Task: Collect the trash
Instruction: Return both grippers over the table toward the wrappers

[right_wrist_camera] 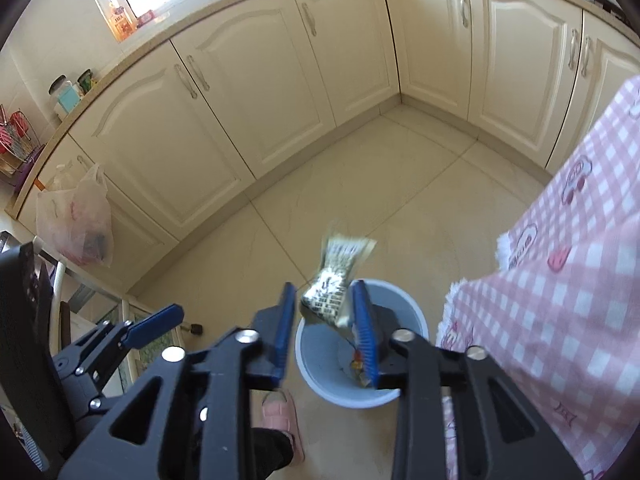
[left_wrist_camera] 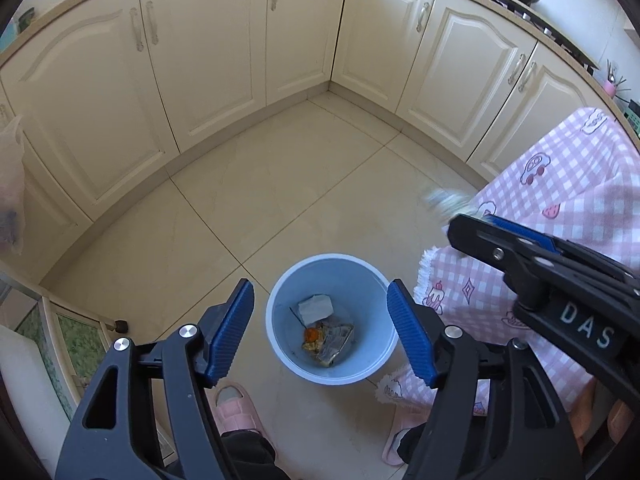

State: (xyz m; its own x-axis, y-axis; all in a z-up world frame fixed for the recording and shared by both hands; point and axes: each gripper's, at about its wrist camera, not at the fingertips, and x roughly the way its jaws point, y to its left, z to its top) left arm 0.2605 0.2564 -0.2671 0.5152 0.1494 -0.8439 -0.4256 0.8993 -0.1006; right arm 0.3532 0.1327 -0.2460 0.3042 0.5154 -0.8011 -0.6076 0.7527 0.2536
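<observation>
Left wrist view: left tool (left_wrist_camera: pixel 320 332), jaws spread wide with nothing between them, hung above a blue bin (left_wrist_camera: pixel 280 344) on the tiled floor (left_wrist_camera: pixel 280 200). Bin held a grey block (left_wrist_camera: pixel 316 307) and crumpled wrappers (left_wrist_camera: pixel 332 340). Right tool (left_wrist_camera: pixel 472 226) entered at right before a pink checked cloth (left_wrist_camera: pixel 560 184).

Right wrist view: right tool (right_wrist_camera: pixel 324 320), jaws partly apart, with a printed wrapper (right_wrist_camera: pixel 336 280) between them, against the right pad; blurred, so grip could not be told. Bin (right_wrist_camera: pixel 320 376) directly below. Pink slipper (right_wrist_camera: pixel 280 412) beside it.

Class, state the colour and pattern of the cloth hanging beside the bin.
Pink and white checks with cartoon prints on the cloth, clearest in the left wrist view.
</observation>
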